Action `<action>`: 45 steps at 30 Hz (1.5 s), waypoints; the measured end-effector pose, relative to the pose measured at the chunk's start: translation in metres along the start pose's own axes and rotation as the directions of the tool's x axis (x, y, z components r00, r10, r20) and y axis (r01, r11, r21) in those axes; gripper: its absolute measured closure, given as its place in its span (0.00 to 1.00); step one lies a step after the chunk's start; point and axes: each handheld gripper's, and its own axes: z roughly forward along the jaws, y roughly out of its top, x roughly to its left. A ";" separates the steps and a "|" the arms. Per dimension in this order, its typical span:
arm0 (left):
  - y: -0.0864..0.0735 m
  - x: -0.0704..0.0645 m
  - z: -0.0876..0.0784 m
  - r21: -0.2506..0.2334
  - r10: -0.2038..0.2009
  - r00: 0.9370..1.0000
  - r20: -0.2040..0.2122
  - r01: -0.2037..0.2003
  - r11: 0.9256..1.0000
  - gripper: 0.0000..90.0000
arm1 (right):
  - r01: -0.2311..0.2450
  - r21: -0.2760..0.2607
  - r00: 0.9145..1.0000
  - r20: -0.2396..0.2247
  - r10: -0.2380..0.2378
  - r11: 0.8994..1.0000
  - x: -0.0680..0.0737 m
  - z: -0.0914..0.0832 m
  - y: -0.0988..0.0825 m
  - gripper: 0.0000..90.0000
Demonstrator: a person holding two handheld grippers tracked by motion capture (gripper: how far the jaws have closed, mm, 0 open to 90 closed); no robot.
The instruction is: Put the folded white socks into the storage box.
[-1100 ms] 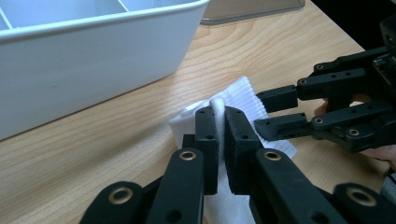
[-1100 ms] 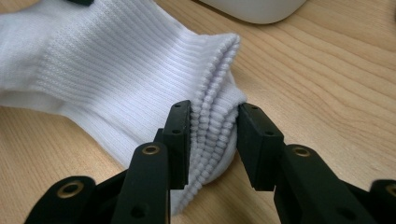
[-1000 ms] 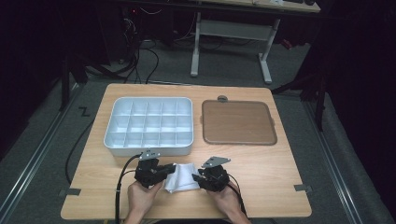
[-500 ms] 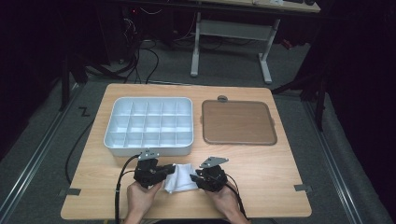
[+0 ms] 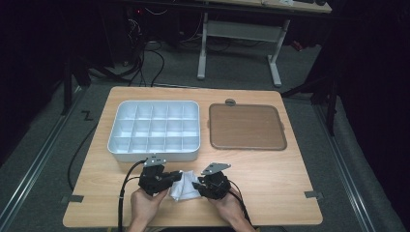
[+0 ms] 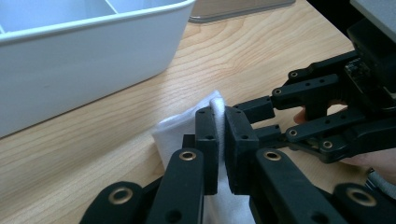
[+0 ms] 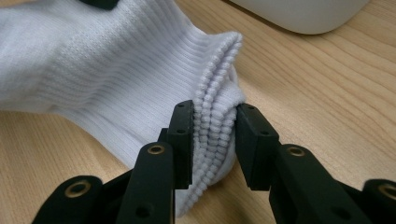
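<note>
A white ribbed sock (image 5: 184, 190) lies on the wooden table near its front edge, between my two grippers. My left gripper (image 5: 173, 180) comes in from the left and is shut on a fold of the sock (image 6: 180, 133), with the fabric pinched thin between its pads (image 6: 207, 128). My right gripper (image 5: 196, 186) comes in from the right. Its jaws have just been closing, and they now squeeze the layered cuff of the sock (image 7: 93, 60) between its fingertips (image 7: 212, 123). In the left gripper view the right gripper's fingers (image 6: 254, 108) reach in next to my own.
A white compartment tray (image 5: 150, 152) stands just behind the grippers, and its wall looms near in the left gripper view (image 6: 70, 70). A brown flat tray (image 5: 246, 126) lies to its right. A hand holds each gripper at the table's front edge.
The right gripper has edged slightly left onto the sock's cuff. The left gripper and the sock have kept still.
</note>
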 end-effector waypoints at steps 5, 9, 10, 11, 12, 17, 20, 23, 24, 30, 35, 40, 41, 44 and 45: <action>-0.001 -0.004 0.003 0.013 0.000 1.000 0.011 -0.001 1.000 0.95 | 0.016 0.004 1.000 -0.008 -0.016 1.000 0.002 0.003 0.003 0.77; 0.001 -0.007 0.006 0.014 0.004 1.000 0.018 -0.004 1.000 0.95 | 0.039 0.015 0.999 -0.011 -0.038 0.999 0.005 0.005 0.007 0.77; 0.002 -0.007 0.007 0.016 0.005 1.000 0.017 -0.005 1.000 0.95 | 0.041 0.021 0.999 -0.011 -0.041 0.999 0.005 0.005 0.007 0.77; 0.002 -0.007 0.008 0.014 0.003 1.000 0.019 -0.003 1.000 0.95 | 0.039 0.019 0.999 -0.015 -0.038 0.999 0.006 0.006 0.008 0.77; 0.002 -0.008 0.009 0.017 0.006 1.000 0.020 -0.007 1.000 0.95 | 0.041 0.019 0.999 -0.016 -0.041 0.999 0.006 0.007 0.008 0.77; 0.000 -0.012 0.014 0.024 0.025 0.999 0.019 -0.026 0.999 0.95 | 0.044 0.018 0.999 -0.026 -0.043 0.999 0.007 0.009 0.010 0.77; -0.001 -0.013 0.016 0.028 0.032 0.999 0.019 -0.033 0.999 0.95 | 0.047 0.020 0.998 -0.030 -0.047 0.999 0.007 0.009 0.010 0.77; -0.003 -0.011 0.019 0.038 0.034 0.999 0.016 -0.034 0.999 0.95 | 0.046 0.019 0.999 -0.031 -0.045 0.999 0.007 0.009 0.010 0.77; -0.003 -0.010 0.019 0.041 0.032 0.999 0.016 -0.033 0.999 0.95 | 0.050 0.018 0.998 -0.027 -0.049 0.999 0.008 0.009 0.010 0.77; -0.003 -0.010 0.019 0.041 0.032 0.999 0.016 -0.033 0.999 0.95 | 0.055 0.005 0.998 -0.020 -0.055 0.998 0.009 0.006 0.010 0.73; -0.002 -0.010 0.018 0.043 0.032 0.999 0.017 -0.033 0.999 0.95 | 0.043 -0.009 0.999 -0.023 -0.044 0.999 0.008 -0.002 0.011 0.68; -0.002 -0.008 0.017 0.044 0.034 0.999 0.007 -0.034 0.998 0.95 | 0.026 -0.031 0.999 -0.021 -0.027 0.999 0.005 -0.013 0.008 0.66; -0.002 -0.008 0.017 0.046 0.033 0.999 0.006 -0.033 0.998 0.95 | 0.024 -0.039 1.000 -0.017 -0.025 0.999 0.004 -0.017 0.007 0.66; -0.002 -0.007 0.016 0.043 0.027 1.000 0.004 -0.027 0.999 0.95 | -0.008 -0.083 0.999 -0.033 0.005 0.997 0.000 -0.027 0.003 0.68; -0.002 -0.007 0.016 0.043 0.026 1.000 0.004 -0.027 0.999 0.95 | -0.012 -0.092 1.000 -0.024 0.010 0.996 -0.002 -0.031 0.001 0.71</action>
